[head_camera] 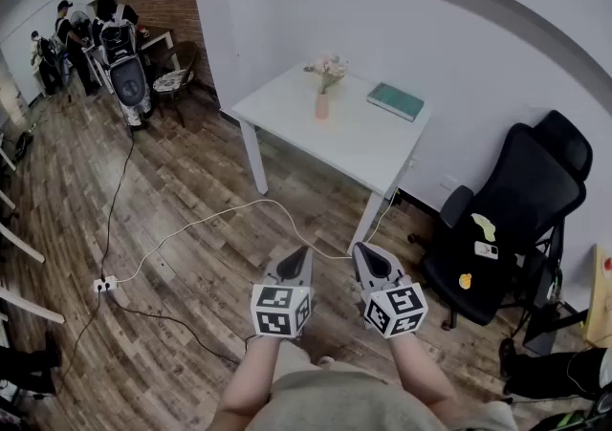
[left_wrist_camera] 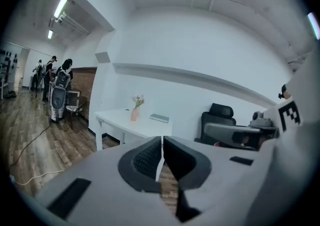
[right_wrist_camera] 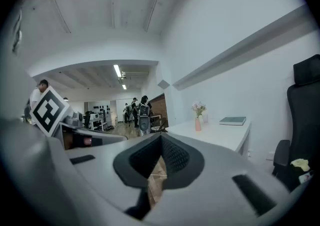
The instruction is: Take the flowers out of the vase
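1. Head view: a small bunch of pale pink flowers (head_camera: 328, 68) stands upright in a slim salmon-pink vase (head_camera: 322, 106).
2. The vase sits toward the back of a white rectangular table (head_camera: 356, 148), near a flat dark green book (head_camera: 396, 101).
3. The left gripper (head_camera: 305, 252) has its jaws pressed together, with nothing between them.
4. The right gripper (head_camera: 360, 250) is likewise closed and empty.
5. Both grippers hang over the brown wooden plank floor (head_camera: 191, 228), well apart from the table.

white table (head_camera: 356, 140) with vase (head_camera: 322, 106), book (head_camera: 396, 101)
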